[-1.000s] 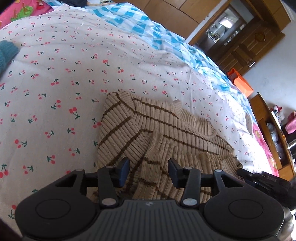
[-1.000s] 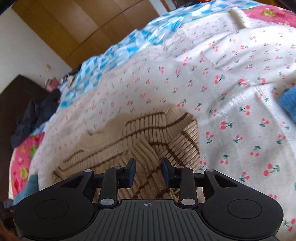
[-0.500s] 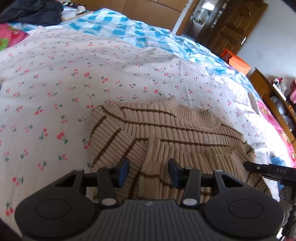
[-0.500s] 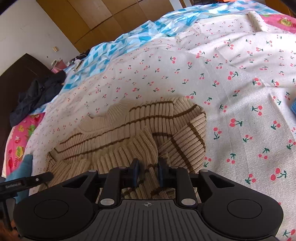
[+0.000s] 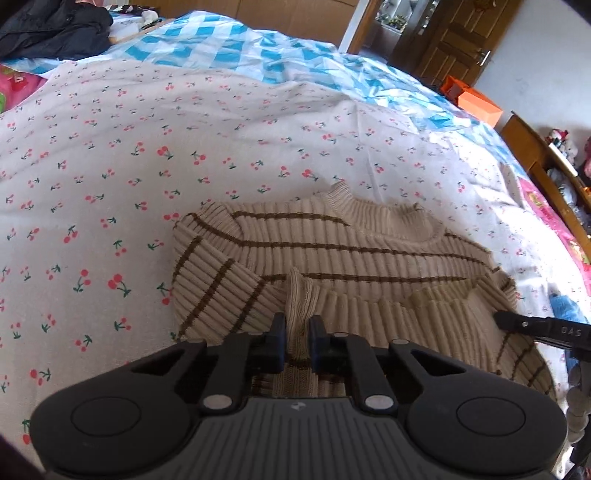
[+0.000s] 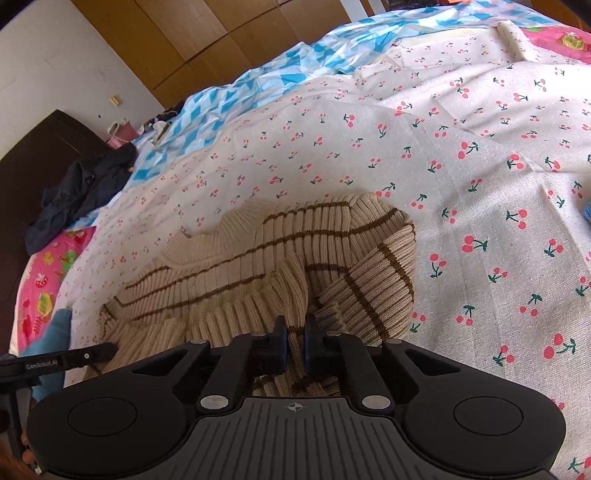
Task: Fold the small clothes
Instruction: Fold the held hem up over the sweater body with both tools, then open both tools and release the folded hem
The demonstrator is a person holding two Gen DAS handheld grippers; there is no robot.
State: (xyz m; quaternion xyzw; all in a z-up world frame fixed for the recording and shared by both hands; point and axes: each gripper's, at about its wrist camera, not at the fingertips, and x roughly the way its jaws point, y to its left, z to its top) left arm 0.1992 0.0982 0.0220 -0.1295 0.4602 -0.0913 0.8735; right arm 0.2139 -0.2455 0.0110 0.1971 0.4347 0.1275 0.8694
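A small beige ribbed sweater with brown stripes [image 5: 354,258] lies on the cherry-print bedspread [image 5: 110,177], both sleeves folded in over its body. My left gripper [image 5: 297,341] is shut on the sweater's near hem, with a pinched ridge of knit rising between its pads. My right gripper [image 6: 294,341] is shut on the same hem of the sweater [image 6: 258,266] further along. The right gripper's finger shows at the right of the left wrist view [image 5: 535,328]. The left gripper's finger shows at the left of the right wrist view [image 6: 62,362].
A blue checked blanket [image 5: 229,51] covers the far side of the bed, with dark clothes [image 5: 55,29] heaped at the far left. A blue cloth [image 6: 55,332] lies by the sweater's corner. An orange box [image 5: 476,103] and wooden furniture [image 5: 546,158] stand beyond the bed.
Both grippers went from open above the hem to shut on it. The hem is now bunched up between each pair of pads.
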